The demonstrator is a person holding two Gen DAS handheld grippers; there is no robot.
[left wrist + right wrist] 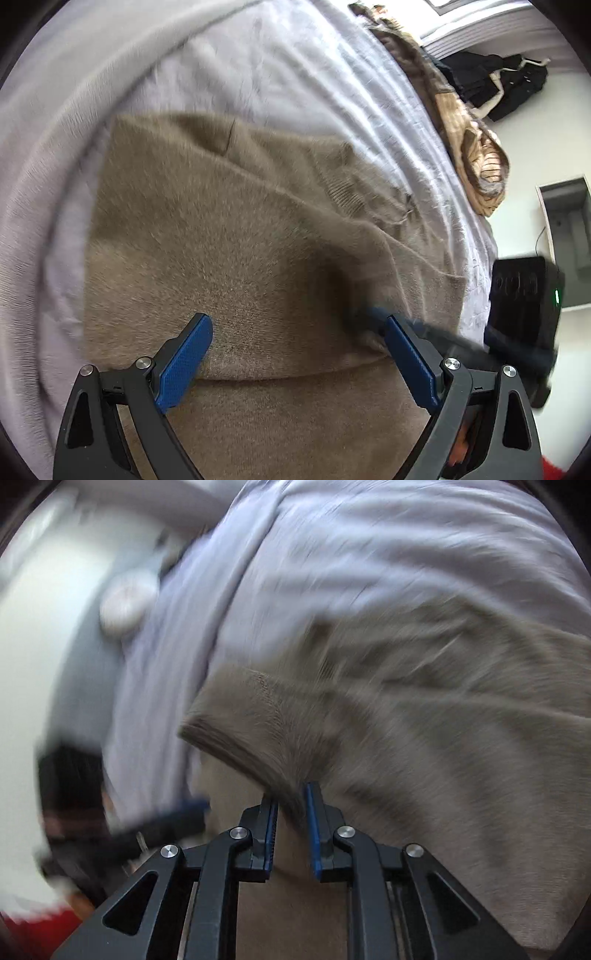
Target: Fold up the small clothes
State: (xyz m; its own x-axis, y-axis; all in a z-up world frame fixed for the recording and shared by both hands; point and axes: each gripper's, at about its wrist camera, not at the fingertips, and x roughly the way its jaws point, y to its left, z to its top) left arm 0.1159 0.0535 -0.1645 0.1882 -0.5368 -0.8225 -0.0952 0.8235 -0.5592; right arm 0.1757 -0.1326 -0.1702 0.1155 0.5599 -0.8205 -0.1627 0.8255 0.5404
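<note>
1. Blue-padded right gripper (pixel 291 812) pinches a folded edge of the tan knit sweater (pixel 240 240); the cloth bunches between nearly closed jaws.
2. Left gripper (pixel 295 350) hovers over the sweater, jaws wide apart and empty.
3. Sweater lies on a lilac bedsheet (pixel 277 74); it looks soft, light and floppy, best taken at hems or corners.

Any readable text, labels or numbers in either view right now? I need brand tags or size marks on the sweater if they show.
No text can be read in either view.
Brown sweater: no tag, size mark or print showing.
Black device beside the bed: pale embossed marks on its face, too blurred to read; a green light, no characters.
Round white thing: smeared by motion, nothing legible.
Sheet: plain.
</note>
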